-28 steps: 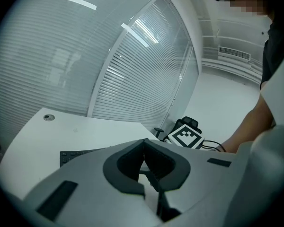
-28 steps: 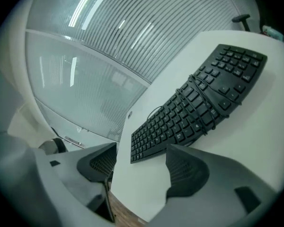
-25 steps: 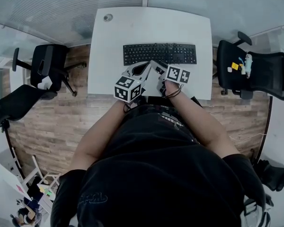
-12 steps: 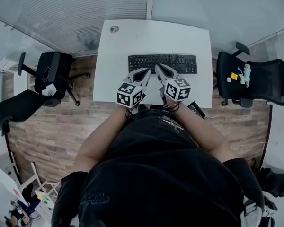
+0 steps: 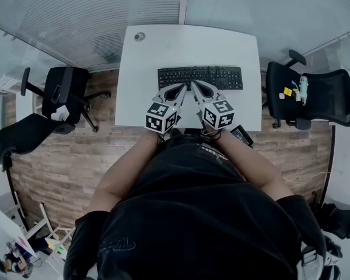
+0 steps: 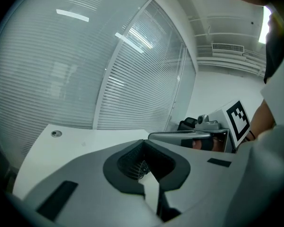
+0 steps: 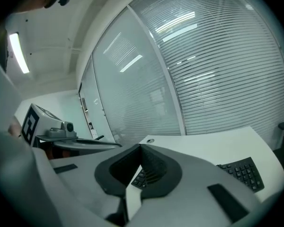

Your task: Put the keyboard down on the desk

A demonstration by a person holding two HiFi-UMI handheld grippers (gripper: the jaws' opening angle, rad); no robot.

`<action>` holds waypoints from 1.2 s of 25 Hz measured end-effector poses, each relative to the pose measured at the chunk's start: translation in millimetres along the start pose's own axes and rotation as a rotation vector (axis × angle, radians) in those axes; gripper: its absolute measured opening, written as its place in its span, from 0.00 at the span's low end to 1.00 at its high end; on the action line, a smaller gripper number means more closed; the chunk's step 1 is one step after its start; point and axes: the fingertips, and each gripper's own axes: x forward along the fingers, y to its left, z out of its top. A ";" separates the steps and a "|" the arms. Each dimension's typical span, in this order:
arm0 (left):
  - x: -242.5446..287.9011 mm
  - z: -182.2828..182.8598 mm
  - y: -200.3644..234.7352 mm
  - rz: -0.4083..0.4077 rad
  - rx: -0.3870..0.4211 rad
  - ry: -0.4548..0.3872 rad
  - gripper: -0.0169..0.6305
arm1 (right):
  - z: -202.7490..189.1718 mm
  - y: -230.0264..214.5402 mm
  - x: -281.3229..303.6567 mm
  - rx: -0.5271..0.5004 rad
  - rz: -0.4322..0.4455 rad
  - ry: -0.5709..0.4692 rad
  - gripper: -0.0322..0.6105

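A black keyboard lies flat on the white desk, square to its far edge. My left gripper and right gripper hover side by side just in front of the keyboard's middle, tips pointing at it. Both are shut and empty. In the left gripper view the left gripper shows its jaws meeting at the tip. The right gripper has just closed with nothing between its jaws. The keyboard shows at the right gripper view's lower right.
A round cable grommet sits at the desk's far left corner. Black office chairs stand left and right of the desk, the right one with small items on its seat. A glass wall with blinds runs behind the desk.
The right gripper has rolled upright from lying on its side, risen off the desk and gone from open to shut. The keyboard stays on the desk. The left gripper has barely moved.
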 end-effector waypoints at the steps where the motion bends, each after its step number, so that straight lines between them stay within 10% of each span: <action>1: 0.0 -0.8 -0.5 0.002 -0.006 -0.001 0.05 | -0.8 0.2 -2.4 -0.004 -0.002 0.004 0.09; 30: 48.5 -23.1 -143.2 0.056 0.000 -0.036 0.05 | -16.3 -63.2 -150.7 0.019 0.051 -0.055 0.09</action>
